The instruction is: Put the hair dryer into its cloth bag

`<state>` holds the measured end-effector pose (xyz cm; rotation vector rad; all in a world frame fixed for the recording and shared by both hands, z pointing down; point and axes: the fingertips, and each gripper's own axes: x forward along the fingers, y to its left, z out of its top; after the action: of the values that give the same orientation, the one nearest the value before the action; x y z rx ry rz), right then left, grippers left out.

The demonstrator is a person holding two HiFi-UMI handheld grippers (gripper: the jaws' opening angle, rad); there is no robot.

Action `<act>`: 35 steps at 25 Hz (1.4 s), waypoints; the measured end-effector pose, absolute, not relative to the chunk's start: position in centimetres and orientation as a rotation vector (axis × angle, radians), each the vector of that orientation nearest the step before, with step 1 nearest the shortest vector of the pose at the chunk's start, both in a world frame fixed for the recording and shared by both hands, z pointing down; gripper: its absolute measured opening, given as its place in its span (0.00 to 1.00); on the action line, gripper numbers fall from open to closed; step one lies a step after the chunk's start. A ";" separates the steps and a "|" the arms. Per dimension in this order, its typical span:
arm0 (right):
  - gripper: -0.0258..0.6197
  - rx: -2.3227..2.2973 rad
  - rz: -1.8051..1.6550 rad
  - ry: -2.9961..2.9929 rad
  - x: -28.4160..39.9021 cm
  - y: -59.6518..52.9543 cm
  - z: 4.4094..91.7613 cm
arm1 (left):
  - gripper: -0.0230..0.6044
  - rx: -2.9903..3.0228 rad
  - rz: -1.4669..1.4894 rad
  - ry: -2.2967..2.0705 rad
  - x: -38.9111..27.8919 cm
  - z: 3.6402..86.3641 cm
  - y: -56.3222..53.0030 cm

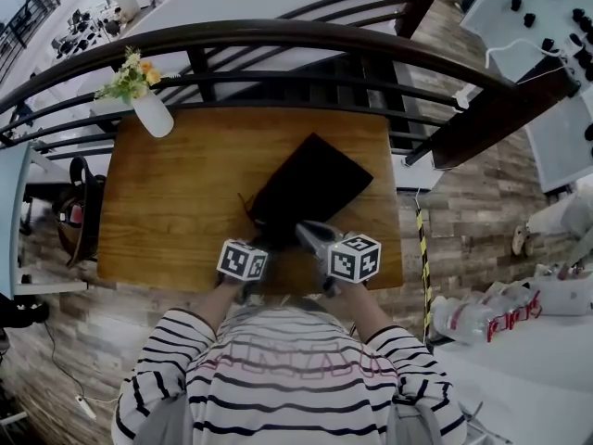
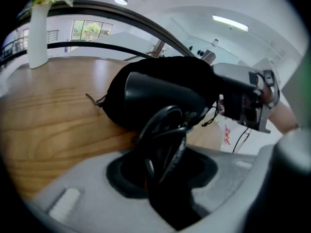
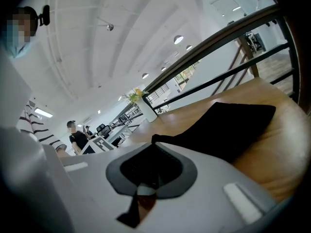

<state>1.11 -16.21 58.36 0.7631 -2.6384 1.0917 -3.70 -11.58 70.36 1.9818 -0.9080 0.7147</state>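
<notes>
Your left gripper (image 2: 163, 159) grips the dryer (image 2: 155, 98) by its handle, with the barrel at the mouth of the bag (image 1: 310, 184) on the table (image 1: 176, 202). Your right gripper (image 3: 150, 171) is closed on the bag's edge. A vase (image 1: 153, 114) stands well apart at the far left corner, and a railing (image 1: 278, 35) runs behind.

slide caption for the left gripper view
Left gripper holds the black hair dryer at its cloth bag on a wooden table.

We list 1 wooden table (image 1: 176, 202) bearing 1 white vase (image 1: 154, 115) of flowers (image 1: 130, 77); 1 dark railing (image 1: 278, 35) behind it.
</notes>
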 end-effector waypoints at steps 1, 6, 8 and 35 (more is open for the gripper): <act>0.06 0.745 1.063 -2.644 1.0 -16.0 58.1 | 0.29 1.984 0.726 -0.898 -3.4 70.4 -11.7; 0.06 0.666 0.924 -2.646 0.4 -15.0 57.9 | 0.29 2.004 0.760 -0.854 -2.1 70.4 -12.6; 0.06 0.648 0.898 -2.645 0.5 -14.6 57.9 | 0.29 2.015 0.762 -0.845 -1.7 70.2 -13.1; 0.06 0.566 0.898 -2.667 2.2 -12.8 58.0 | 0.29 2.022 0.597 -0.854 3.4 69.7 -22.3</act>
<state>2.22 -12.79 57.98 0.5658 -2.6674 0.8980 3.36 -22.30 69.70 2.0223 -0.8538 0.5973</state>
